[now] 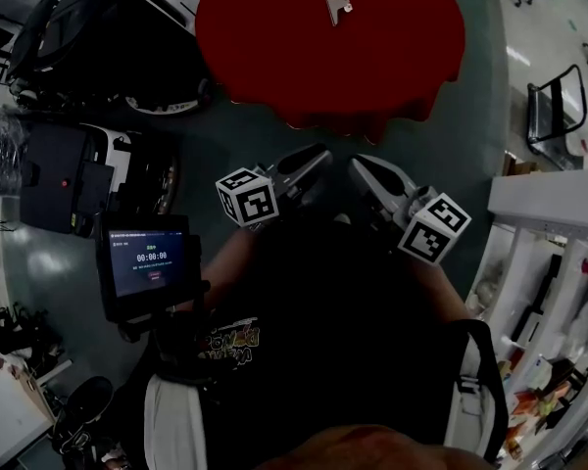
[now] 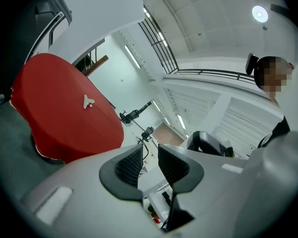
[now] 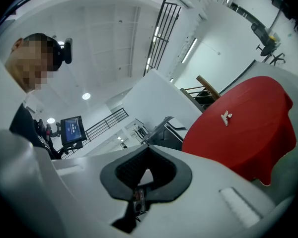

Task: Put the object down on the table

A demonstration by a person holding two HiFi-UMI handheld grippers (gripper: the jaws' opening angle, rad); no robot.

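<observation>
Left tongs (image 2: 150, 158) narrowly apart, empty; right tongs (image 3: 147, 155) closed; clip (image 1: 338, 6) on red table (image 1: 274, 37).

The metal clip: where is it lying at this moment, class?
In the head view the metal clip lies alone on the red table, midway across it, well ahead of the left gripper and the right gripper.

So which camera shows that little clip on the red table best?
The head view: the clip lies unobstructed, seen from above on the red table. Both gripper views catch it only obliquely, from low down.
</observation>
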